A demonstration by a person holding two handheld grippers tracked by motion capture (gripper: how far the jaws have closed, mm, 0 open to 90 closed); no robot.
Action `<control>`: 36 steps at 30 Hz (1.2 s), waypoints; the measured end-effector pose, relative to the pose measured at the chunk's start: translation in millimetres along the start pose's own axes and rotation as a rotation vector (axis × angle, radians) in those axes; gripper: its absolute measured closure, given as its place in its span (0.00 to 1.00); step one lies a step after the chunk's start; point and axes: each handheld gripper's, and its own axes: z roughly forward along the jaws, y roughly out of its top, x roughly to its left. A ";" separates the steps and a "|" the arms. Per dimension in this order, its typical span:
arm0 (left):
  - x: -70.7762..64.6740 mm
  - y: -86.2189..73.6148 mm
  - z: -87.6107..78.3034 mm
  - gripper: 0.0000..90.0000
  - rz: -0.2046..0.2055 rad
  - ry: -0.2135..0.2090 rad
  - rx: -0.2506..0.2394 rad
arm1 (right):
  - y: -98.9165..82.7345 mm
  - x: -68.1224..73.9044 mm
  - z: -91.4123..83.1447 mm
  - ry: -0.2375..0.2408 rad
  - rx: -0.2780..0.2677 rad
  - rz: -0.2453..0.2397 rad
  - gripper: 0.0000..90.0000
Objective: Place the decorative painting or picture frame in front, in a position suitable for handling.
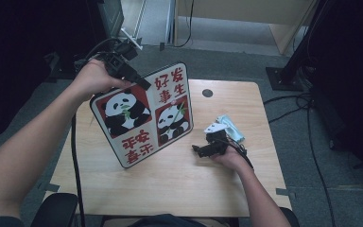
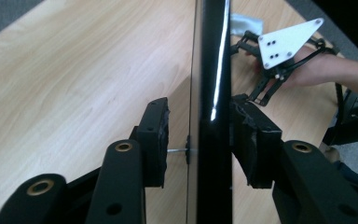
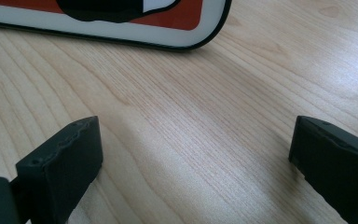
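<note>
At the table's (image 1: 179, 189) nine o'clock the left gripper (image 1: 144, 84) straddles the top edge of the upright panda board (image 1: 142, 116), jaws released with a visible gap, while at three o'clock the right gripper (image 1: 196, 149) rests spread wide and empty beside a teal packet (image 1: 231, 126).

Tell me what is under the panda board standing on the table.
The panda board stands tilted on its lower edge on the wooden table, its top edge between the left claw's jaws. Bare wood shows under its raised corner; whatever lies behind the board is covered.
</note>
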 end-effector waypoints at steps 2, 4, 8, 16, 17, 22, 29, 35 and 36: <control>0.0 -0.6 -0.1 0.63 0.002 -0.003 0.004 | 0.0 0.0 0.0 0.000 0.000 0.000 0.03; -0.3 -1.7 -1.1 0.61 0.007 0.003 -0.001 | 0.0 0.0 0.0 0.000 0.000 0.000 0.03; 0.9 -5.0 -5.6 0.59 0.015 0.000 -0.030 | 0.0 0.0 0.0 0.000 0.000 0.000 0.03; -1.3 -12.7 -16.8 0.51 0.049 -0.005 -0.081 | 0.0 0.0 0.0 0.000 -0.001 0.000 0.03; -1.3 -13.5 -18.0 0.51 0.053 -0.005 -0.084 | 0.0 0.0 0.0 0.000 0.000 0.000 0.03; -2.5 -23.2 -26.3 0.49 0.075 -0.004 -0.117 | 0.0 0.0 0.0 0.000 -0.001 0.001 0.03; -0.5 -44.9 -32.6 0.49 0.070 0.012 -0.154 | -0.1 -0.2 -0.2 0.005 -0.002 -0.006 0.04; -3.2 -66.1 -40.2 0.48 0.088 0.024 -0.213 | -0.3 0.3 -0.4 0.011 -0.002 -0.006 0.04; -4.3 -70.0 -41.1 0.47 0.092 0.027 -0.220 | -0.3 0.3 -0.3 0.011 -0.002 -0.006 0.04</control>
